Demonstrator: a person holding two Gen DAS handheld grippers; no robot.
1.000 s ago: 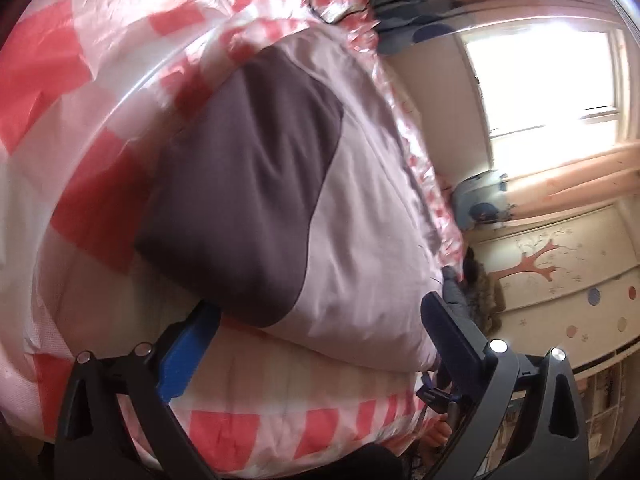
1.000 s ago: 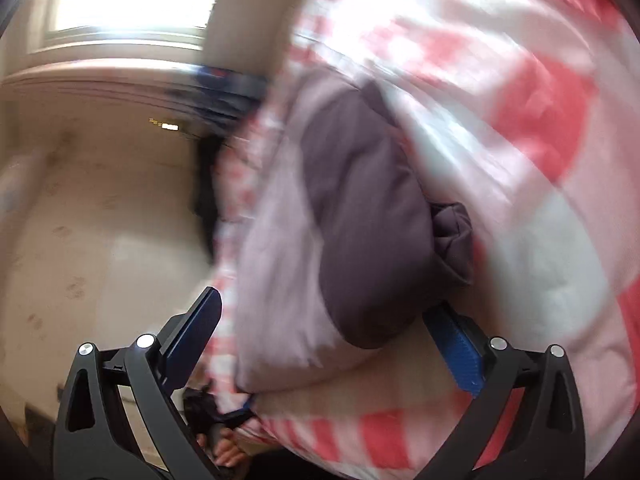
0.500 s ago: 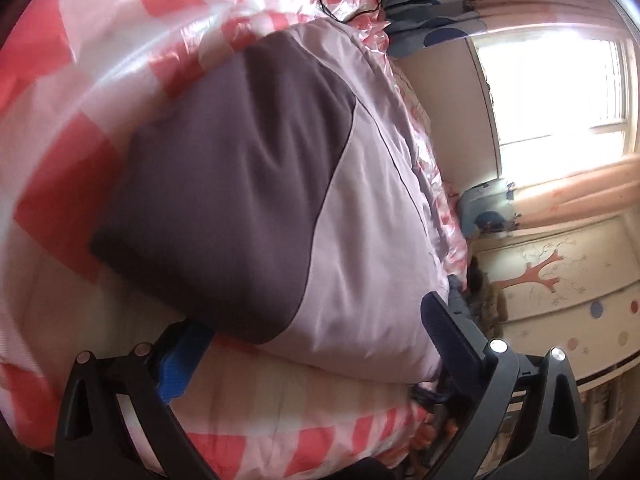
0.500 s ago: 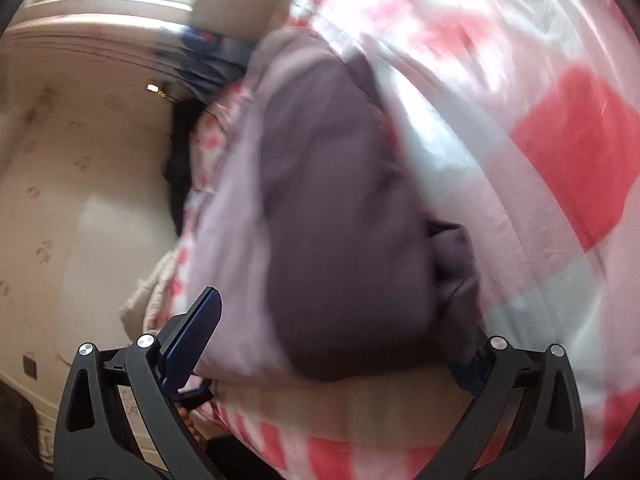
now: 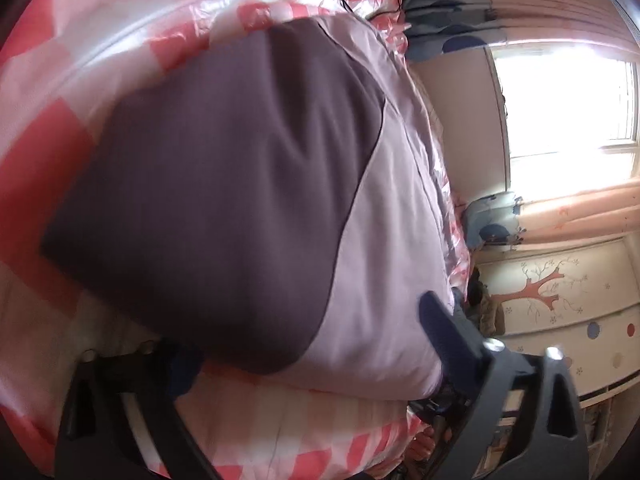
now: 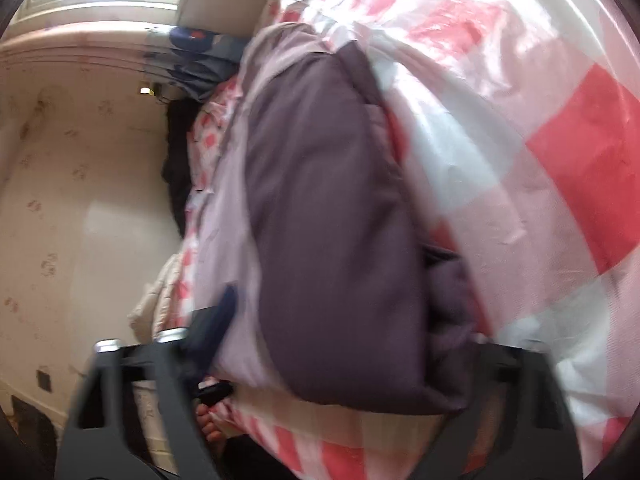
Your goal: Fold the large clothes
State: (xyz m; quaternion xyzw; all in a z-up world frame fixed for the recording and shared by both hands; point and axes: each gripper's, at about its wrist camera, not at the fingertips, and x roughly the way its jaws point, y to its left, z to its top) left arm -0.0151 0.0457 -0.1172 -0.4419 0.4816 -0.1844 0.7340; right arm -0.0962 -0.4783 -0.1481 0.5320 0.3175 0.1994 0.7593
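A padded garment, dark grey-purple and pale lilac, lies folded in a thick bundle (image 5: pixel 248 200) on the red-and-white checked bed cover (image 5: pixel 48 136). My left gripper (image 5: pixel 308 344) is open, its jaws straddling the near edge of the bundle; the left finger is under the dark part, the right finger (image 5: pixel 444 332) beside the lilac part. In the right wrist view the bundle (image 6: pixel 332 240) fills the middle. My right gripper (image 6: pixel 348 336) is open around its near end; the left finger (image 6: pixel 216 320) rests against the lilac side, the right finger is hidden behind the dark fabric.
The checked cover (image 6: pixel 560 152) spreads around the bundle. A bright window (image 5: pixel 568 92) with peach curtains and a cabinet with a tree design (image 5: pixel 548 292) stand beyond the bed. A cream wall (image 6: pixel 72 200) shows in the right wrist view. Bare toes (image 6: pixel 212 428) show below the bed edge.
Both grippers have pushed forward toward the bundle, so it now fills more of each view and covers a finger of each. Both stay open.
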